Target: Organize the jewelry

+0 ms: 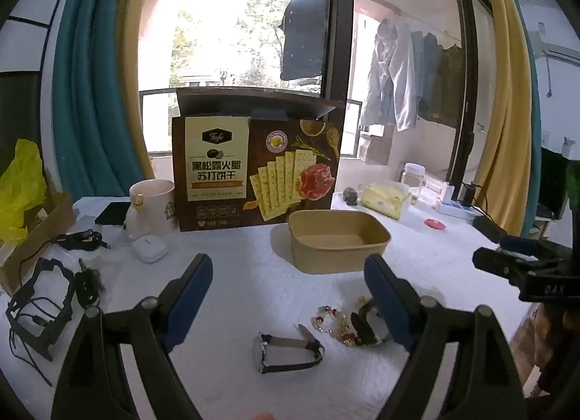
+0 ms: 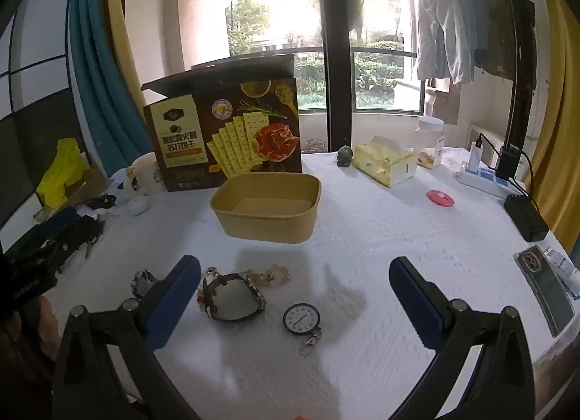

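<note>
Two grippers are hovering over the white textured tablecloth (image 2: 380, 224), and both are showing their blue-padded fingers spread wide with nothing between them — the left gripper (image 1: 288, 296) in its own view, the right gripper (image 2: 295, 296) in its own. Behind them the tan rectangular paper bowl (image 2: 266, 206) is sitting empty, just in front of the tall brown cracker box (image 2: 224, 137). The jewelry is lying loose on the cloth nearer the cameras: a wristwatch with a dark strap (image 1: 286, 347) is resting between the left gripper's fingers (lower in the frame, apart from both pads), and a string of clear and amber beads (image 1: 333, 322) is lying just beside it, touching a black cuff-like bracelet (image 2: 232, 296). A round black-rimmed pocket watch with a white dial and metal clasp (image 2: 301, 320) is lying face up near the bracelet — between the right gripper's fingers but touching neither. Off to the right edge a phone in a clear case (image 2: 547, 293) is lying flat.
</note>
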Tool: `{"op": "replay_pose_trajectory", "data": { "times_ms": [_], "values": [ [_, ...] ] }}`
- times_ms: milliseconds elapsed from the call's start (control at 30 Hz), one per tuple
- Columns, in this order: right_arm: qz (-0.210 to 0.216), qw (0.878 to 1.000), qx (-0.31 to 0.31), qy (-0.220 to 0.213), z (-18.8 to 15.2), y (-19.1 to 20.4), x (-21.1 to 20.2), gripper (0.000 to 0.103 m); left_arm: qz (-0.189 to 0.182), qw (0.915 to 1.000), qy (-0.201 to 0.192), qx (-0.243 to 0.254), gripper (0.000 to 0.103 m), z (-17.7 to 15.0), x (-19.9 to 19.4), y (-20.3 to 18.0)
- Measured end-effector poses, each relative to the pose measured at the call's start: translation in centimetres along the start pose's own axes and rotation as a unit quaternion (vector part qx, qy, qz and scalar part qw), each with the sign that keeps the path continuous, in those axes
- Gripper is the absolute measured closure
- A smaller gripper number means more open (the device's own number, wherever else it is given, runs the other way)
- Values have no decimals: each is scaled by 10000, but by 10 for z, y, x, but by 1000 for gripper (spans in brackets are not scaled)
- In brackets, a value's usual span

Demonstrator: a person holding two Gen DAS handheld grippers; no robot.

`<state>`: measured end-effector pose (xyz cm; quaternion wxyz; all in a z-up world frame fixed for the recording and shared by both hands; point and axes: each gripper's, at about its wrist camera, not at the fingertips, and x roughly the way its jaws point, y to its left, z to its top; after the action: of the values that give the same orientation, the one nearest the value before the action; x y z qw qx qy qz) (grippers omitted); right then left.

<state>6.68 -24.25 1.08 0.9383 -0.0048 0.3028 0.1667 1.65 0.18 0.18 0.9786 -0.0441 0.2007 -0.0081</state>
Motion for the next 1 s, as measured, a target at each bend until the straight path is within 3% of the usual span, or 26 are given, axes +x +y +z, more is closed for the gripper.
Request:
{"op": "replay_pose_trajectory", "data": {
  "times_ms": [1000],
  "values": [
    [-34,10000,-38,0,4,7,8,0,-73,9999,-67,-127,17,-2,1,4]
  ]
}}
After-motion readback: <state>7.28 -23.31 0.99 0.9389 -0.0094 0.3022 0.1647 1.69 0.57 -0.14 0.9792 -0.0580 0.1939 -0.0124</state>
